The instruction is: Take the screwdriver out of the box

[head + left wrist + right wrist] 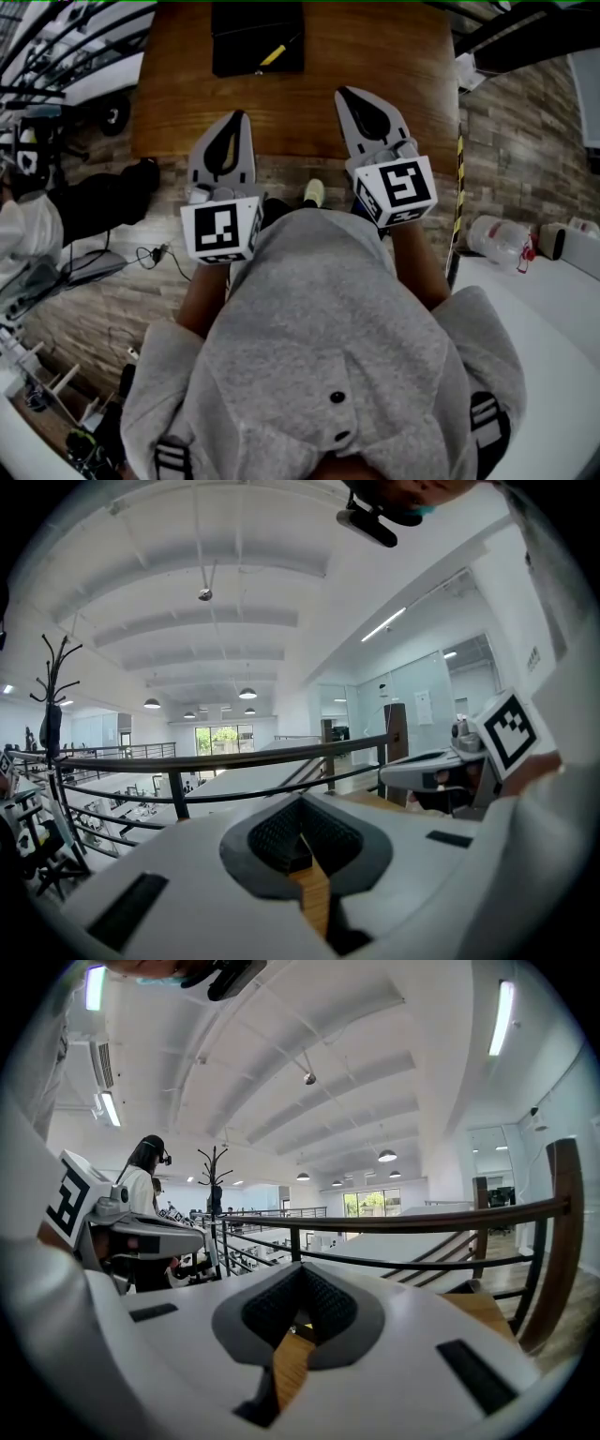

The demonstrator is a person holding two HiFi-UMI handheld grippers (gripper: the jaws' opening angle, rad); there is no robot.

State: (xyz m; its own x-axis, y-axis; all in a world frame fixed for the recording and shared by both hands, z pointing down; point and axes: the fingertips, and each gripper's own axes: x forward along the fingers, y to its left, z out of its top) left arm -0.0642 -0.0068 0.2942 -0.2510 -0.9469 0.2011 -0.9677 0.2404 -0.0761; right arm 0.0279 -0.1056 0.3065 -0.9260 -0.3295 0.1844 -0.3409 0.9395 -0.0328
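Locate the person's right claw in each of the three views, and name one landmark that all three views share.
Head view: the right claw is upper centre-right, its tips over the near table edge.
Left gripper view: at the right edge, mid-height, tips pointing left.
Right gripper view: bottom centre, filling the foreground, jaws together.
Shared landmark: the wooden table, seen through the claw gap in both gripper views.

Open wooden table (375,56) surrounds the black box (234,28) on three sides.
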